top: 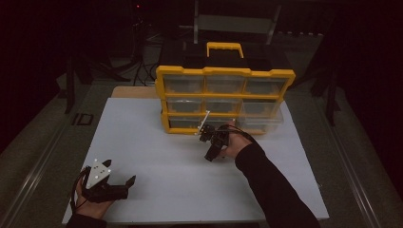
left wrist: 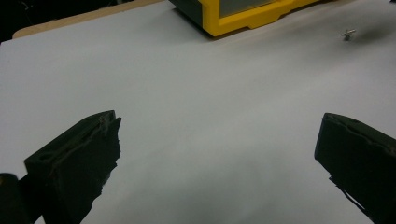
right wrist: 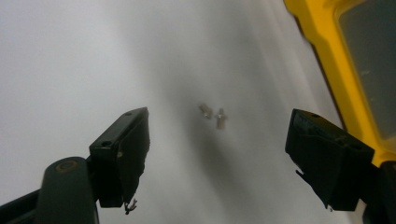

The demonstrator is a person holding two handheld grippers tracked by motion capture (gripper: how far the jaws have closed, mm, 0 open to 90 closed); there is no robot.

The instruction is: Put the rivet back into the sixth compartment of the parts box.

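Small shiny metal screws (right wrist: 214, 115) on matt white board (right wrist: 70, 70)

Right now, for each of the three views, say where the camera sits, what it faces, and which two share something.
High view: above the person's side, facing down at the table; forearms and both grippers show.
Left gripper view: rides the left gripper, facing the table.
Right gripper view: rides the right gripper, facing small screws.
Shared by all: the yellow organizer.

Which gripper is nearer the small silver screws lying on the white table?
Right. The right gripper hovers open directly over the small silver screws; the left gripper sits open at the table's near-left corner, far away.
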